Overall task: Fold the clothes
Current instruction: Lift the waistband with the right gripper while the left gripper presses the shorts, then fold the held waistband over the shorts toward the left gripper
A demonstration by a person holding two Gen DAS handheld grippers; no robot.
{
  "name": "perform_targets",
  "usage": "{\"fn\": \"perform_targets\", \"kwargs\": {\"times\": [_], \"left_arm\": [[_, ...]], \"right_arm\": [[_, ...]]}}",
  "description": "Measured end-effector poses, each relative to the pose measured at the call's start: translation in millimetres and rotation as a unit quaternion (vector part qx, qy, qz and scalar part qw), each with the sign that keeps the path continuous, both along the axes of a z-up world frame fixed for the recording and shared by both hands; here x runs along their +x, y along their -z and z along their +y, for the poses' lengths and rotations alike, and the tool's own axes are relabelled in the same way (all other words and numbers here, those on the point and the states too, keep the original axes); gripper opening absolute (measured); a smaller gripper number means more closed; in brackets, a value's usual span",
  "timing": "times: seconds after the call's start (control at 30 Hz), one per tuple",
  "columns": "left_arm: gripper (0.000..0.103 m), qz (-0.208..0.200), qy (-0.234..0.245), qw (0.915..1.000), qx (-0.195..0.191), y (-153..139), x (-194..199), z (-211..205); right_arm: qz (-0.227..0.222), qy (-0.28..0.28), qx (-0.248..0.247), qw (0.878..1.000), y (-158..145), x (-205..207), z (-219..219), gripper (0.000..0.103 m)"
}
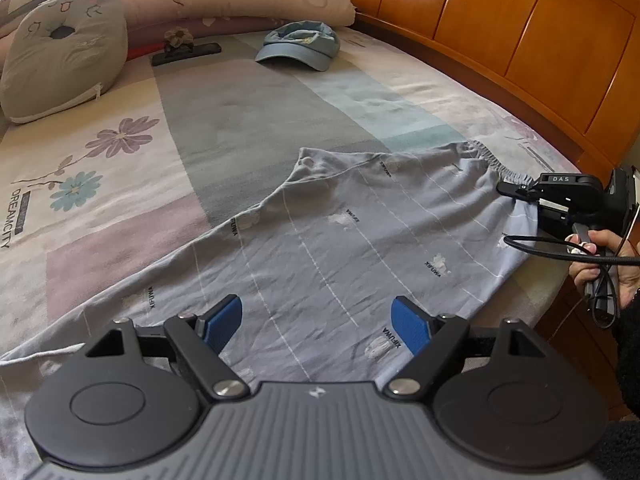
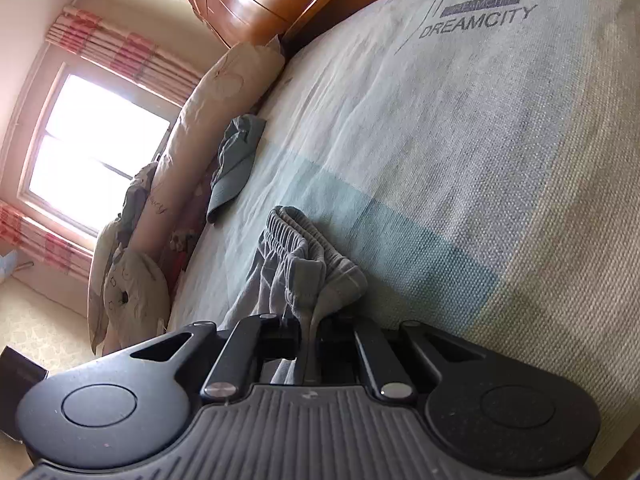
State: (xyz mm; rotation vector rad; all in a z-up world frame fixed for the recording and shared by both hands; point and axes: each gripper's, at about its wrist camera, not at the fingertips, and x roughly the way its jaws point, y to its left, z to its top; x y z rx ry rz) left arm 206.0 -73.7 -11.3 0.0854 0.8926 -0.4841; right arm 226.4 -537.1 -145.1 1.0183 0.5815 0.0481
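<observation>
Left wrist view: left gripper (image 1: 318, 322) spread wide above pale blue trousers (image 1: 320, 240) lying flat on bed sheet (image 1: 120, 160), nothing gripped. Right gripper (image 1: 510, 191) clamped on elastic waistband (image 2: 298, 236) at bed edge. Risk: thin pinch slipping under pull, bunching fabric. No containers visible

Bed (image 1: 120, 184) (trousers (image 1: 340, 240), cap (image 1: 298, 46), pillows (image 1: 64, 64))
</observation>
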Motion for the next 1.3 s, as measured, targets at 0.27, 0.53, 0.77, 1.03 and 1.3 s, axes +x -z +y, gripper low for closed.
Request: {"fn": "perform_targets", "kwargs": {"times": [0.27, 0.53, 0.77, 1.03, 1.3], "left_arm": [[0.082, 0.002, -0.009, 0.9999, -0.003, 0.4, -2.9, 6.6], [0.082, -0.01, -0.017, 0.9998, -0.003, -5.5, -6.9, 15.8], [0.082, -0.013, -0.025, 0.9996, 0.0, -7.1, -11.1, 32.7], [0.082, -0.012, -0.021, 0.9997, 0.005, -7.4, -22.4, 62.9], [0.083, -0.016, -0.024, 0.9996, 0.003, -6.1, -34.5, 112.9]], "right_arm": [[-0.015, -0.014, -0.017, 1.0, 3.6, -1.4, 0.1, 0.003], [0.015, -0.012, -0.058, 0.998, -14.6, 5.1, 11.4, 0.008], [-0.002, -0.037, -0.122, 0.992, -53.6, 5.7, 33.9, 0.008], [-0.029, -0.086, -0.19, 0.978, -99.7, 8.2, 83.6, 0.008], [-0.046, -0.148, -0.244, 0.957, -130.4, 8.8, 162.4, 0.008]]}}
